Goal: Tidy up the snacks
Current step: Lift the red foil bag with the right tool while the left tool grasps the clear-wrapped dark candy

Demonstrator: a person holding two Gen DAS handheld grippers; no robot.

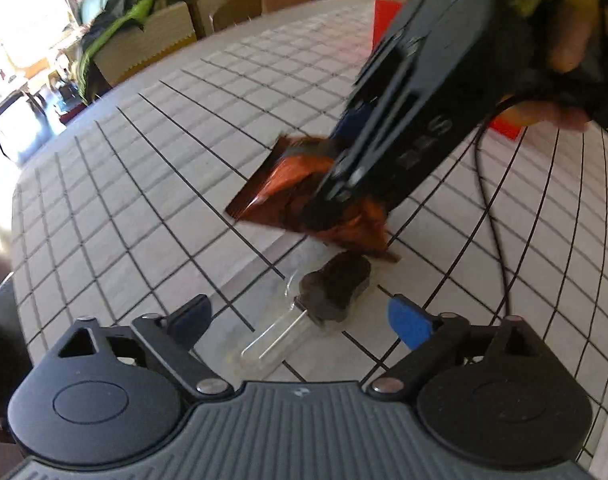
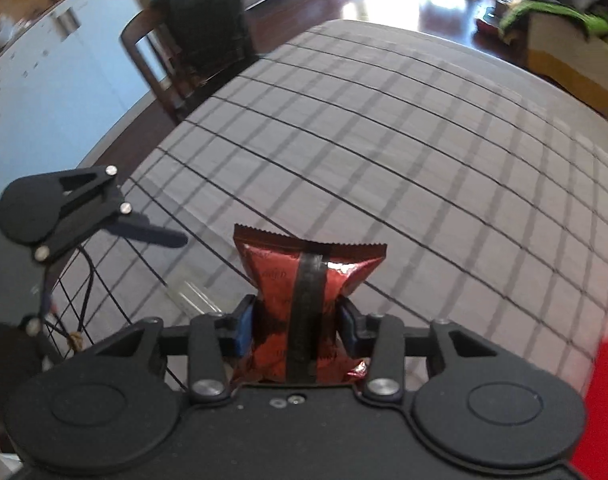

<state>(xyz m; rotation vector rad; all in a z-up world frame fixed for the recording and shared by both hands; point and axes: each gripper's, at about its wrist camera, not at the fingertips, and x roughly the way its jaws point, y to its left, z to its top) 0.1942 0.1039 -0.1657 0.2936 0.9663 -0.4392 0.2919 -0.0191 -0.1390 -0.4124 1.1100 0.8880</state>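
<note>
My right gripper is shut on a dark red foil snack packet and holds it above the table; it also shows in the left wrist view under the right gripper. My left gripper is open and empty, low over the checked tablecloth. A dark chocolate-like snack in a clear wrapper lies on the cloth between and just ahead of its fingers. One left finger shows in the right wrist view.
A red box stands at the far right behind the right gripper; its edge shows in the right wrist view. A black cable trails over the cloth. Chairs stand around the table.
</note>
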